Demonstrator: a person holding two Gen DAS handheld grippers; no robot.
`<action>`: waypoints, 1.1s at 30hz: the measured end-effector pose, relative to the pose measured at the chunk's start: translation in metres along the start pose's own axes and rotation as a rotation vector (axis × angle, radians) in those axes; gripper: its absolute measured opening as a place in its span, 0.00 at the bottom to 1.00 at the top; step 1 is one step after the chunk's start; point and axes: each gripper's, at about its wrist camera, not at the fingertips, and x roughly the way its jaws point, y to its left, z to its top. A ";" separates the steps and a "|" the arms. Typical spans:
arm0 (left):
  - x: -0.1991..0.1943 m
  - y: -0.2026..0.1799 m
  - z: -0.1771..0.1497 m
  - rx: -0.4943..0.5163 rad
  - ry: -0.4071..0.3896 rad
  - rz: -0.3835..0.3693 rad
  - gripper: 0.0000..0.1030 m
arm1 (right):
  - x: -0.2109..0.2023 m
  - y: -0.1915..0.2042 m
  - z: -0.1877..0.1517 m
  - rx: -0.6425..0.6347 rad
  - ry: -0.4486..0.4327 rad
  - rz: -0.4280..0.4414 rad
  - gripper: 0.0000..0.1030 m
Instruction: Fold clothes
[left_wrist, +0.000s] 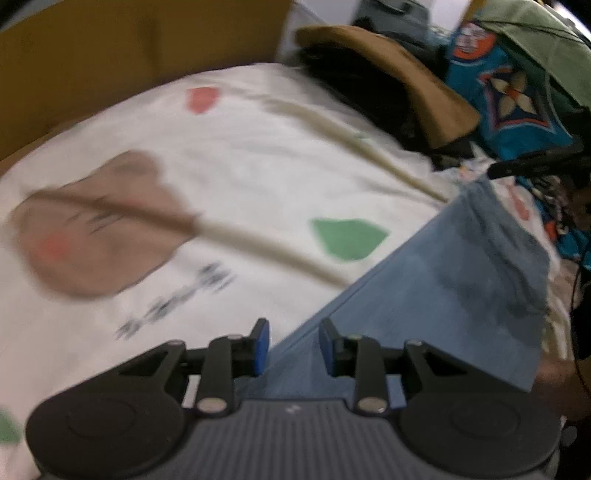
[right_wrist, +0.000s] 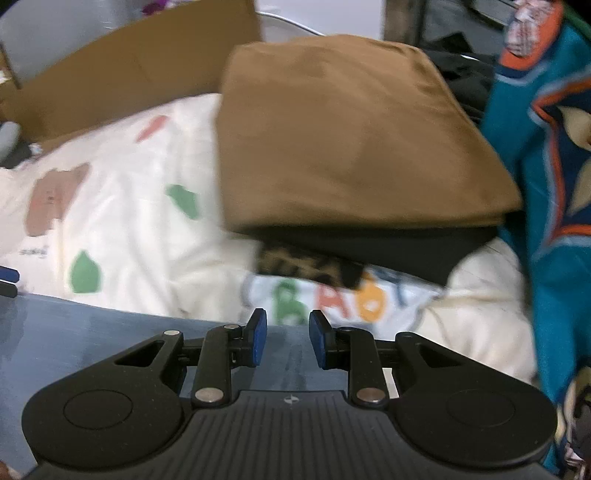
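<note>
Nearest in the left wrist view, the left gripper stands with its blue pads parted by a narrow gap and nothing pinched between them. The folded blue garment lies right under that gap. From there it runs up and away toward two o'clock as a long band, its straight left edge slanting from about six o'clock to one o'clock across the white printed bedcover.

In the right wrist view, the right gripper is likewise slightly parted and empty, the pads clear of the cloth. The same blue garment fills the near ground below it and stretches out toward nine o'clock, where a blue pad tip of the other gripper shows at the frame edge.

So the garment's long axis appears to run between the two hands, each sitting over one end of it, neither clearly nearer. Any further fold would likely turn on that axis.

Farther off, at twelve o'clock from the right gripper, sits a stack topped by a folded brown garment over a black one. A teal patterned garment hangs at two o'clock.
</note>
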 end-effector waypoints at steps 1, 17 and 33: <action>-0.009 0.007 -0.006 -0.014 -0.004 0.021 0.31 | -0.001 0.006 0.003 -0.011 -0.003 0.018 0.31; -0.062 0.060 -0.068 -0.041 -0.039 0.177 0.33 | -0.002 0.095 0.040 -0.244 0.031 0.183 0.31; -0.006 0.056 -0.041 0.177 0.064 -0.001 0.36 | 0.044 0.198 0.048 -0.617 0.146 0.388 0.39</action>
